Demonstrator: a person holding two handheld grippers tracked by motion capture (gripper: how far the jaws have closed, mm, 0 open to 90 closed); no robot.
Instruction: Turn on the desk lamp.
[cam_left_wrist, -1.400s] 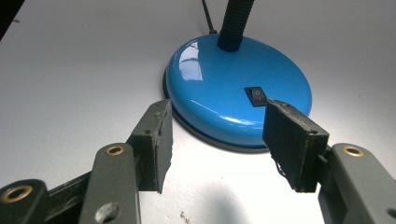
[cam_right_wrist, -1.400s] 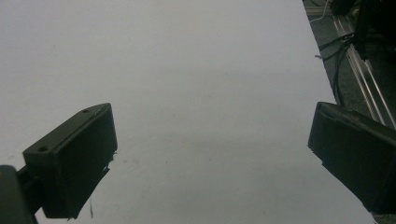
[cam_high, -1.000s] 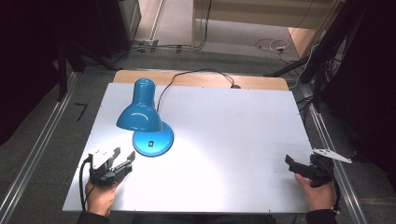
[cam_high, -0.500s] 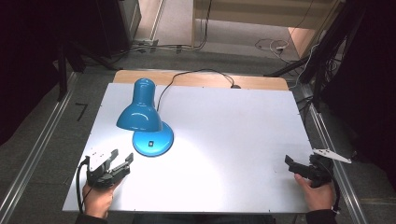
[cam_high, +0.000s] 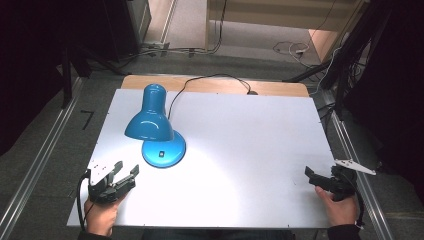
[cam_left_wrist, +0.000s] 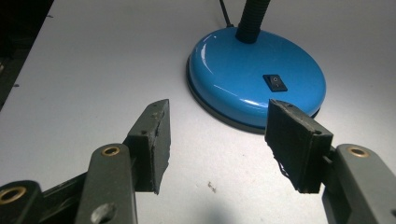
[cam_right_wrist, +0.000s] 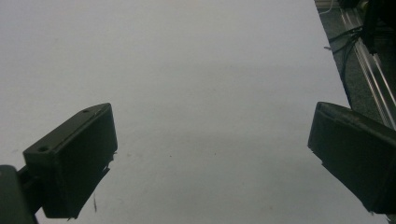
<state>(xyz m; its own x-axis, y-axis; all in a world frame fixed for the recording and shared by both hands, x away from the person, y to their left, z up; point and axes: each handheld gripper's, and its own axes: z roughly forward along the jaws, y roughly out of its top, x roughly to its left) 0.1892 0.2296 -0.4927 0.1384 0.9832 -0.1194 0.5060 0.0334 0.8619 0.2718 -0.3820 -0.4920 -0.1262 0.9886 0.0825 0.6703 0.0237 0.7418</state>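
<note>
Fingers (cam_left_wrist: 154, 140) of both grippers spread, empty; blue lamp (cam_high: 152, 122) nr left.

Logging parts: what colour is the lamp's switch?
Black, set in the blue lamp base; the switch shows best in the left gripper view.

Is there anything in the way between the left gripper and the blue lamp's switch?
Nothing visible. The left gripper is open and points at the blue lamp's base, where the black switch sits on top. Between its jaws and the base there is just bare white table.
</note>
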